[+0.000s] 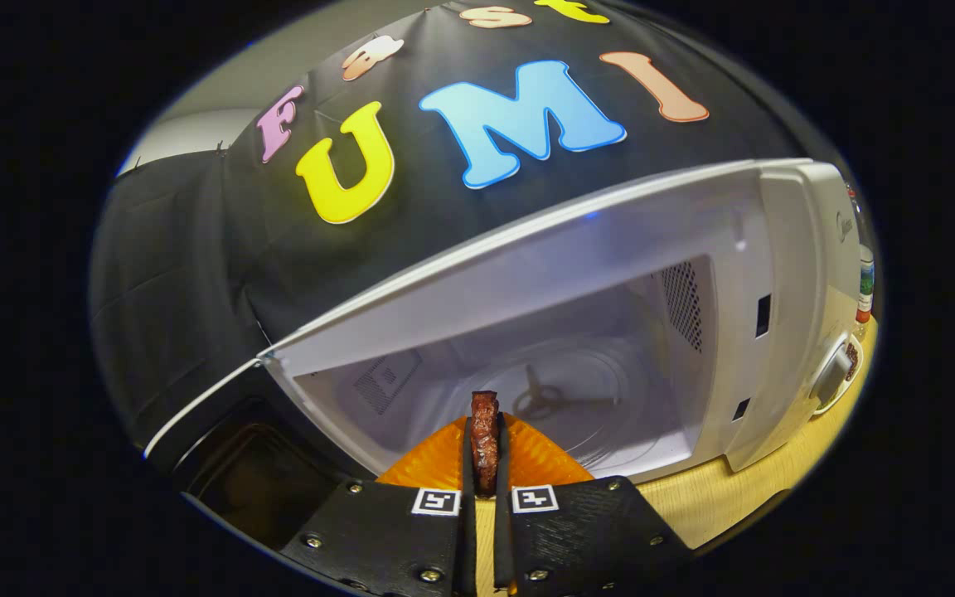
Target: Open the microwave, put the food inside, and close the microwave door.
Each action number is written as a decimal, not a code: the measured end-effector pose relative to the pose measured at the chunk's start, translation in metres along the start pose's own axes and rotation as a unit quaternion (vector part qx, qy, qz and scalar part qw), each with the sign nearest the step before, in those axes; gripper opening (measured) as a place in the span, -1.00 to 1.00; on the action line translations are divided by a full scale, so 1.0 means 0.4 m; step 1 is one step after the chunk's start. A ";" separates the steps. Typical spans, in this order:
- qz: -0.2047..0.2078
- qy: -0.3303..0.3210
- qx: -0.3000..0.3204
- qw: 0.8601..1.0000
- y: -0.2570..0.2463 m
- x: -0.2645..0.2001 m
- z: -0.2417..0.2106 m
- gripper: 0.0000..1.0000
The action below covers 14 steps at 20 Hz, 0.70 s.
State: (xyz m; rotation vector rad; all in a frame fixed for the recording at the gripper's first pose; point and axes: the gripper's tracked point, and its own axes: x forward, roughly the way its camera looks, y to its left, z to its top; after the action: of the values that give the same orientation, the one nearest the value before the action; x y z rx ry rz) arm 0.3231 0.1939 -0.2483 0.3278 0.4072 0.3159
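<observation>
The white microwave (784,274) stands on a wooden table with its door (237,464) swung open to the left of the fingers. Its cavity is lit, and a glass turntable (585,390) lies on its floor. My gripper (484,452) is shut on a thin dark-brown piece of food (484,431), held upright on edge between both fingers. Under the food and just ahead of the fingers lies an orange ridged plate (540,460) at the cavity's front lip. The whole view is tilted.
The microwave's control panel with a handle or knob (832,375) is to the right of the cavity. A small bottle (865,286) stands beyond the microwave's right side. Light wooden tabletop (743,493) runs in front of the microwave.
</observation>
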 end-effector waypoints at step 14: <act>-0.085 -0.006 -0.120 0.989 -0.104 0.072 0.028 0.59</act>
State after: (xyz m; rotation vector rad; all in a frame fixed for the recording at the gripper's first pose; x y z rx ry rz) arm 0.3626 0.1643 -0.2636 0.0583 0.3776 0.1938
